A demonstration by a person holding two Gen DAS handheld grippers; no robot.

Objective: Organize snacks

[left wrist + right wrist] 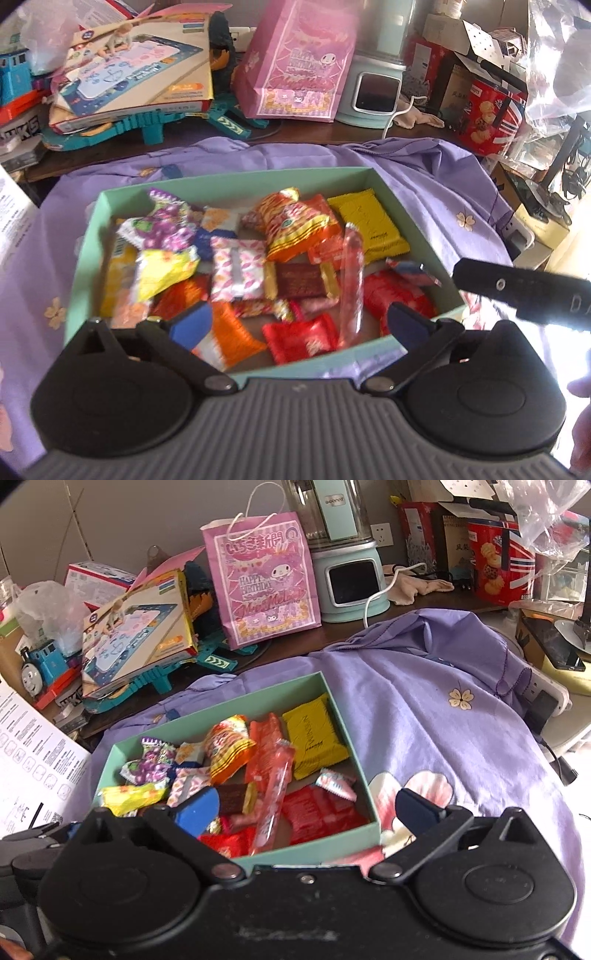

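In the rectangular mint cardboard box [413, 225], crinkly foil snacks [295, 225] lie beneath each empty, spread-open hand-held gripper [299, 325].

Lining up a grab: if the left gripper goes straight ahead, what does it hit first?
Probably the red packet at the near end of the box, between the open left gripper fingers; depth is unclear.

The left tongs [299, 325] stand spread wide, blue pads [194, 325] far apart with nothing gripped between them. The right tongs [308, 812] are likewise spread, pads [197, 808] well apart and gripping nothing. A black part of the right tool [524, 291] shows just right of the left tongs.
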